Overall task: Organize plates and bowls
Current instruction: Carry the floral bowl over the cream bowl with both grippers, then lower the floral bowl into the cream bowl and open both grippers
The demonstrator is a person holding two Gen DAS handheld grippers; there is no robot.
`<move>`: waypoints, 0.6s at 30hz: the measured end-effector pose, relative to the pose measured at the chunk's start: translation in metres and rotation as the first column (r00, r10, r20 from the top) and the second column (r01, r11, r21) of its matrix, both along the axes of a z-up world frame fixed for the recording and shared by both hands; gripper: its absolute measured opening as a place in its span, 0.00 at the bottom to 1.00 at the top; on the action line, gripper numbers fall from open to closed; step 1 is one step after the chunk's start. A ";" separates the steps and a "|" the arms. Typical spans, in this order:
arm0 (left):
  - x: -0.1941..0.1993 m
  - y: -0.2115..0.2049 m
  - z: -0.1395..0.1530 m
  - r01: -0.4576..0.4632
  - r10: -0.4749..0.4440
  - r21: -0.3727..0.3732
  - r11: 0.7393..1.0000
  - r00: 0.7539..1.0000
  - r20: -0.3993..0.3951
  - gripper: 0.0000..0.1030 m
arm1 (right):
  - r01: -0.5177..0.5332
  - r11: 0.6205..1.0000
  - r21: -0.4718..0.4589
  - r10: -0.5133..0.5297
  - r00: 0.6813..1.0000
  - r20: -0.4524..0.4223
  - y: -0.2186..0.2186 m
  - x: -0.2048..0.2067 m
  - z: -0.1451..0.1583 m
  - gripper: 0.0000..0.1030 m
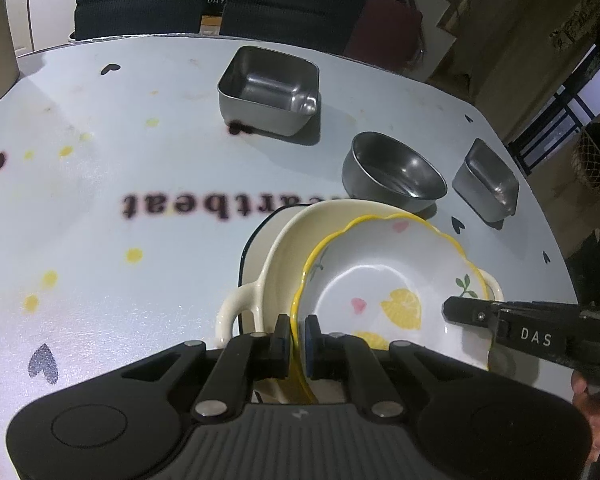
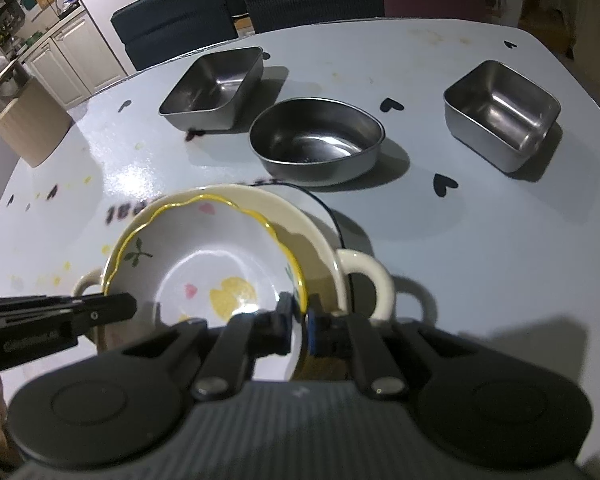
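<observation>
Both claws are clamped on the rim of one floral plate [image 1: 384, 280] — white, with a wavy yellow edge, lemons and pink hearts. The left claw [image 1: 297, 338] pinches the rim at about 7 o'clock of the plate in its own view, pads narrow with only the rim between them. The right claw [image 2: 298, 322] does the same on the opposite side, gripping the rim at about 5 o'clock in the right wrist view.

The plate sits tilted over a cream dish [image 1: 276, 264] with loop handles, which rests on a dark-rimmed plate [image 1: 247, 248] on the pale blue bench [image 1: 100, 200]. Whether the floral plate touches the cream dish cannot be told.

Farther back on the bench stand three empty steel vessels, well apart from the stack: a large square tin [image 2: 214, 88] at 11 o'clock in the right wrist view, a rounded steel bowl [image 2: 316, 138] at 12 o'clock, and a small square tin [image 2: 502, 114] at 2 o'clock. Dark chairs [image 2: 172, 28] stand at the far edge, and part of a hand [image 1: 596, 420] shows at the right edge of the left wrist view.
</observation>
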State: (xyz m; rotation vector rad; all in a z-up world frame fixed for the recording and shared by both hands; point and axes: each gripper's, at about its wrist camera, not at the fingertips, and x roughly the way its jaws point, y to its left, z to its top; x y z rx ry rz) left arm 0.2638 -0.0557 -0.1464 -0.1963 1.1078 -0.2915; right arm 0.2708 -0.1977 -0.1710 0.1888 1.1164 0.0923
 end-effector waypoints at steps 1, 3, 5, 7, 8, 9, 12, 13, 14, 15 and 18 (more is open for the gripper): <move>0.000 0.000 0.000 0.001 -0.001 0.001 1.000 1.000 0.001 0.07 | 0.001 1.000 -0.001 -0.001 1.000 -0.001 0.000 0.000 0.000 0.08; 0.000 0.000 0.000 0.002 -0.002 0.005 1.000 1.000 0.001 0.07 | 0.002 1.000 -0.002 -0.002 1.000 -0.001 0.000 0.000 0.000 0.08; 0.000 0.000 0.000 0.000 0.000 0.007 1.000 1.000 -0.001 0.07 | 0.001 1.000 -0.003 -0.001 1.000 0.003 0.001 0.001 0.000 0.08; 0.000 0.001 0.000 -0.002 0.002 0.009 1.000 1.000 -0.001 0.07 | -0.001 1.000 -0.003 0.001 1.000 0.008 0.001 0.001 0.000 0.08; 0.000 0.002 0.000 -0.003 0.003 0.011 1.000 1.000 0.000 0.07 | -0.003 1.000 -0.003 0.003 1.000 0.011 0.001 0.001 0.001 0.08; 0.000 0.002 0.001 -0.005 0.005 0.011 1.000 1.000 0.000 0.07 | -0.004 1.000 -0.002 0.004 1.000 0.014 0.002 0.001 0.001 0.08; 0.000 0.004 0.001 -0.011 0.011 0.006 1.000 1.000 0.000 0.07 | -0.007 1.000 -0.005 0.008 1.000 0.013 0.003 0.002 0.000 0.08; 0.000 0.004 0.001 -0.011 0.011 0.009 1.000 1.000 0.001 0.07 | -0.010 1.000 -0.009 0.010 1.000 0.012 0.004 0.003 0.000 0.08; 0.000 0.004 0.001 -0.011 0.011 0.010 1.000 1.000 0.002 0.07 | -0.011 1.000 -0.009 0.011 1.000 0.011 0.004 0.004 -0.001 0.08; 0.000 0.004 0.001 -0.012 0.012 0.010 1.000 1.000 0.002 0.07 | -0.012 1.000 -0.009 0.012 1.000 0.011 0.004 0.005 -0.001 0.09; 0.000 0.004 0.001 -0.012 0.012 0.013 1.000 1.000 0.002 0.07 | -0.020 1.000 -0.021 0.020 1.000 0.015 0.005 0.007 -0.002 0.09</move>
